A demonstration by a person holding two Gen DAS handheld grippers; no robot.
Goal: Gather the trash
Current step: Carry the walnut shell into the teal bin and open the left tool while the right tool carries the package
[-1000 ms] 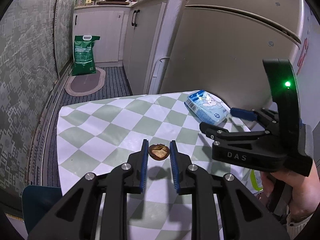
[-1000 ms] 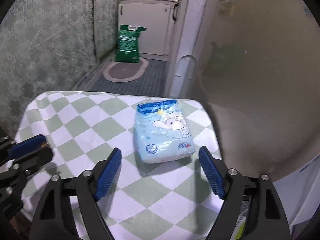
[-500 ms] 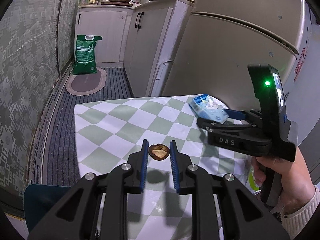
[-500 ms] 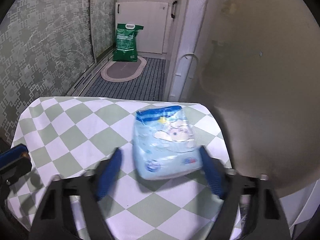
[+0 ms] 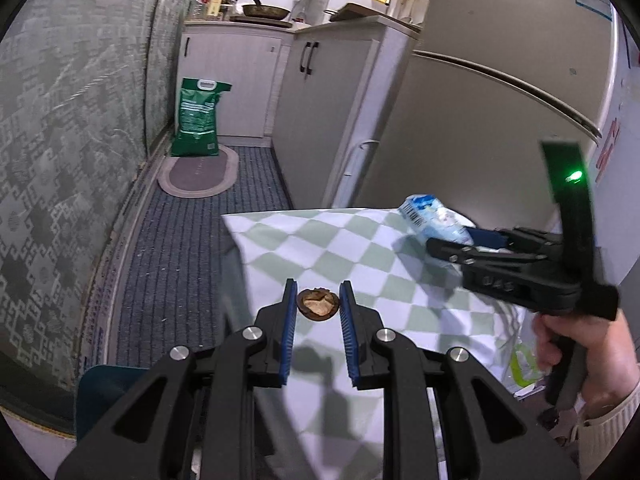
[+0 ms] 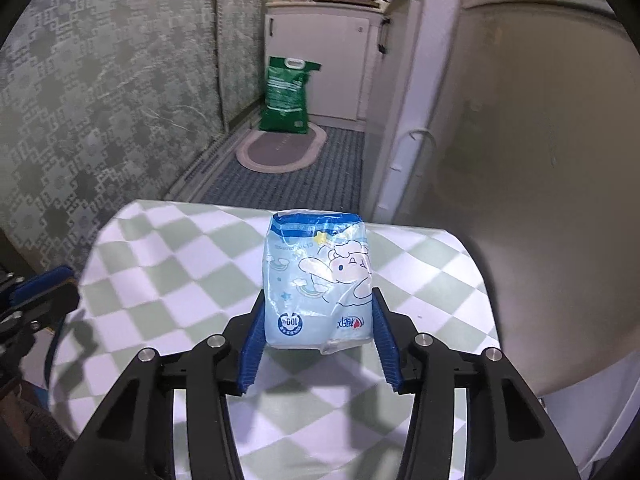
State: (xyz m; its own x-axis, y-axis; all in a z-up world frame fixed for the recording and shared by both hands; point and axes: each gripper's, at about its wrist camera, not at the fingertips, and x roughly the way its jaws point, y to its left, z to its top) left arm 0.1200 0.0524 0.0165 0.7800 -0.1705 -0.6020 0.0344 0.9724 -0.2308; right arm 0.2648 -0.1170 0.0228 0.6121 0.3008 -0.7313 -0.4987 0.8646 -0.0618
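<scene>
Blue ribbed pads of the left gripper pinch a small brown nutshell between their tips, the jaws narrow and the shell lifted clear above the green-and-white checked tablecloth, its shadow falling on the cloth below. The right gripper has just been closing its jaws and now clasps the lower end of a pale blue tissue pack printed with a cartoon lamb; both pads press its sides and the pack stands tilted up off the cloth. In the left wrist view, a hand in a cream sleeve grips the right tool's handle.
</scene>
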